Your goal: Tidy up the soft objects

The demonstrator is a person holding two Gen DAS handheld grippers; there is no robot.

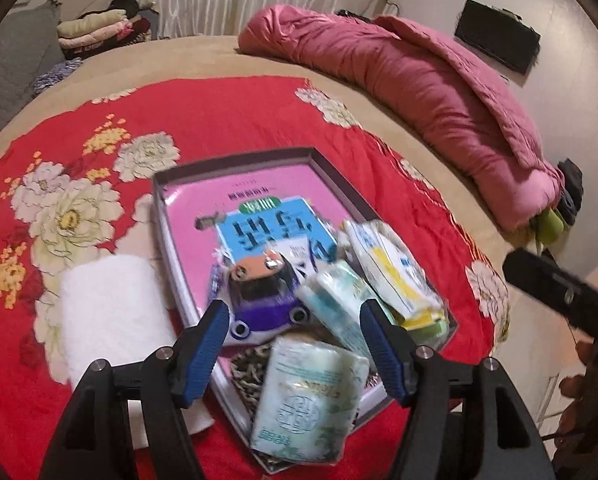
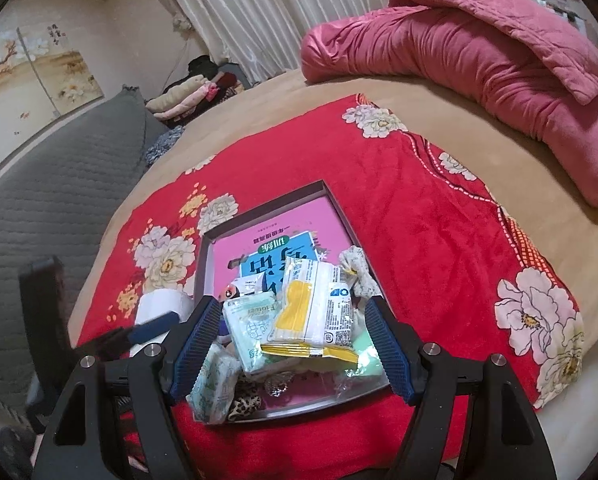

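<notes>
Both claws hang over the grey tray (image 1: 167,216) on the red floral blanket (image 1: 227,116), and everything here is placed from that tray. The left gripper (image 1: 295,344) has its blue fingers (image 1: 203,344) spread wide and released, gripping nothing; between them, at the tray's near end, lies a pale green tissue pack (image 1: 311,396), spilling over the near rim. Just beyond it sits a purple-and-white toy car (image 1: 263,304), and to its right a second tissue pack (image 1: 339,304) leans against a yellow-and-white wipes packet (image 1: 395,272). Under the pile, flat on the tray floor, is a pink book (image 1: 195,208) with a blue booklet (image 1: 267,228) on top. Left of the tray, touching its long side, rests a rolled white towel (image 1: 107,312).

From the right wrist view, the right gripper (image 2: 291,340) is likewise released, fingers (image 2: 191,344) well apart, holding nothing. The wipes packet (image 2: 315,308) and a tissue pack (image 2: 251,320) sit between them, stacked at the tray's (image 2: 207,256) near end. Another tissue pack (image 2: 215,384) hangs over the near-left corner, beside a leopard-print piece (image 2: 243,400); what it is, I can't tell. The left gripper's blue finger shows blurred at the tray's left, over the towel (image 2: 163,304). Far beyond the tray, a rolled pink quilt (image 2: 459,56) lies across the bed.
</notes>
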